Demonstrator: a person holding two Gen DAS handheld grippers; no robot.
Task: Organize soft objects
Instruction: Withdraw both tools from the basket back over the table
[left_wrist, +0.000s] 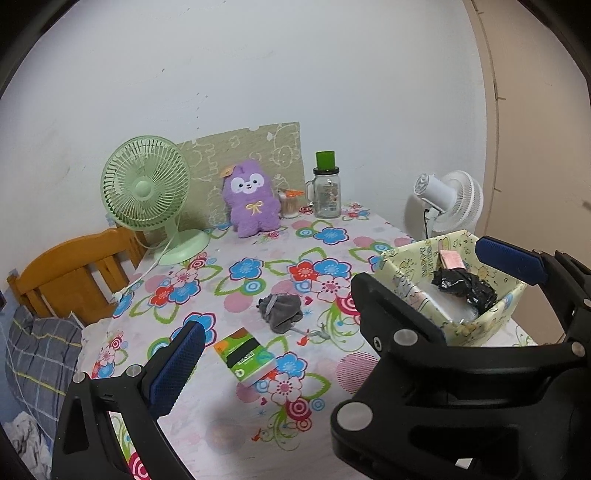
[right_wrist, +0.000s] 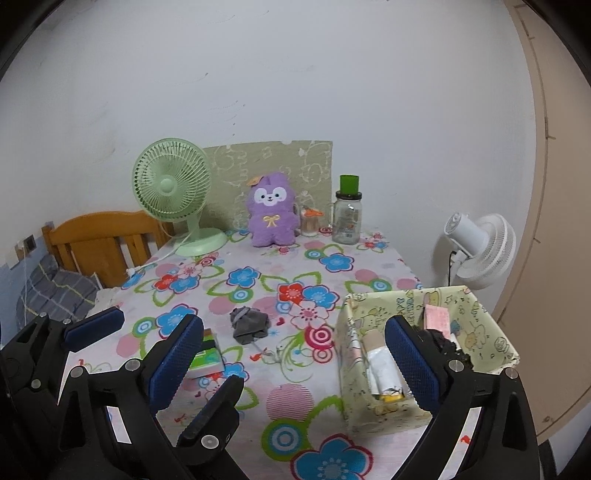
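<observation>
Grey cloth (left_wrist: 279, 311) sits crumpled mid-desk (left_wrist: 229, 417) next to the box (left_wrist: 484, 325), both the left hand-held gripper (left_wrist: 343, 306) and right hand-held gripper (right_wrist: 295, 350) wide open, holding nothing.

purple plush toy (left_wrist: 252, 201), grey cloth bundle (left_wrist: 280, 311), pale green fan (left_wrist: 146, 184), white fan (left_wrist: 452, 199), pale yellow cartoon-print box (left_wrist: 491, 317), counter (left_wrist: 221, 288) cloth white with blue, red and pink flowers.

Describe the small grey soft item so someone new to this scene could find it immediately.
Start at the flowered tablecloth. Near its middle, left of the yellow-patterned box, lies the grey cloth bundle. It is crumpled and dull, unlike the flat green tissue pack nearer the camera.
</observation>
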